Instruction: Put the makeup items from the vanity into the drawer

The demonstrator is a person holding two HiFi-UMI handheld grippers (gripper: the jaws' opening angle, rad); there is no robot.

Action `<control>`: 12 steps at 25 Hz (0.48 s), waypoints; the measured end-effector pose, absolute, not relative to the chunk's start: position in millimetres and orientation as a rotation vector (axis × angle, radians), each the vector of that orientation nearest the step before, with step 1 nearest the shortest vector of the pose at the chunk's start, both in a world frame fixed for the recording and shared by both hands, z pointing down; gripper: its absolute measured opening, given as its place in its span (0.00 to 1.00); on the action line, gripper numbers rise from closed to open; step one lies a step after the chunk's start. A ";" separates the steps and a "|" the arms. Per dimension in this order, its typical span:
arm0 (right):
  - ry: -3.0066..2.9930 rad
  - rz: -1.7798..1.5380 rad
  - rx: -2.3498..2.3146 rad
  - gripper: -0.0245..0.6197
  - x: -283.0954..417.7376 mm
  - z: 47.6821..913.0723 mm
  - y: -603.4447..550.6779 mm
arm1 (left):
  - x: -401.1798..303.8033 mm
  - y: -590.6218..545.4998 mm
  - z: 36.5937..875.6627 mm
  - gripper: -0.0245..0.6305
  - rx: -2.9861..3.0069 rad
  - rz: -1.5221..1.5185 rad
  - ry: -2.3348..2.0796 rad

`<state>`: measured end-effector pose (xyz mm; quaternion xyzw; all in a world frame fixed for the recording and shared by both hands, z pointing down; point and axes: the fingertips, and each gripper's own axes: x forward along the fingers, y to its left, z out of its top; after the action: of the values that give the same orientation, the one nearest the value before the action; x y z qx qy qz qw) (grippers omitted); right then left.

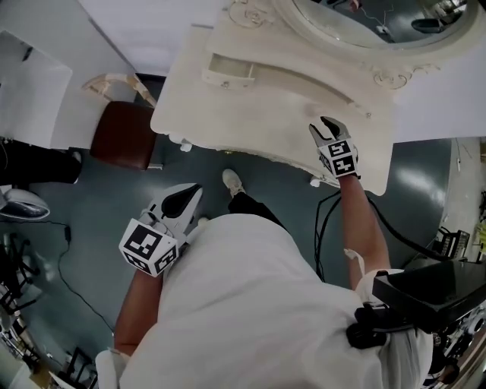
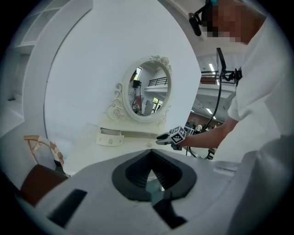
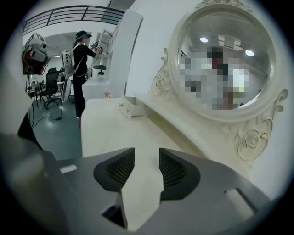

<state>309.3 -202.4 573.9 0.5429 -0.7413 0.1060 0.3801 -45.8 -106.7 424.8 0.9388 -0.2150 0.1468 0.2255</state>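
Note:
The cream vanity (image 1: 250, 114) carries an oval mirror (image 1: 380, 23) at its back. A small drawer unit (image 1: 228, 68) stands on its left part, also seen in the left gripper view (image 2: 110, 137) and the right gripper view (image 3: 132, 108). My right gripper (image 1: 326, 128) hovers over the vanity's right front part, its jaws open with only bare tabletop between them (image 3: 147, 158). My left gripper (image 1: 190, 199) hangs over the floor in front of the vanity, and its jaws (image 2: 150, 158) meet with nothing in them. No makeup item shows in any view.
A red-brown stool (image 1: 125, 135) stands left of the vanity. Black cables (image 1: 326, 220) run across the floor under its right front. A black case (image 1: 433, 289) sits at my right side. Another person (image 3: 82, 69) stands far off in the room.

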 end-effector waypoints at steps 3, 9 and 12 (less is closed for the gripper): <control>-1.872 0.261 1.308 0.32 332.7 592.2 -228.9 | -24.8 -131.6 424.4 0.04 2.586 0.424 -0.593; -1.830 0.255 1.132 0.39 362.5 634.8 -254.1 | -5.0 -172.9 425.1 0.04 2.561 0.422 -0.654; -1.827 0.265 1.079 0.40 368.6 646.4 -261.4 | 0.1 -186.9 427.1 0.04 2.548 0.424 -0.685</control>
<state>368.6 -261.4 646.4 0.4425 -0.7492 0.1086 0.4807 0.1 -186.9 427.1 0.9274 -0.2492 0.1542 0.2326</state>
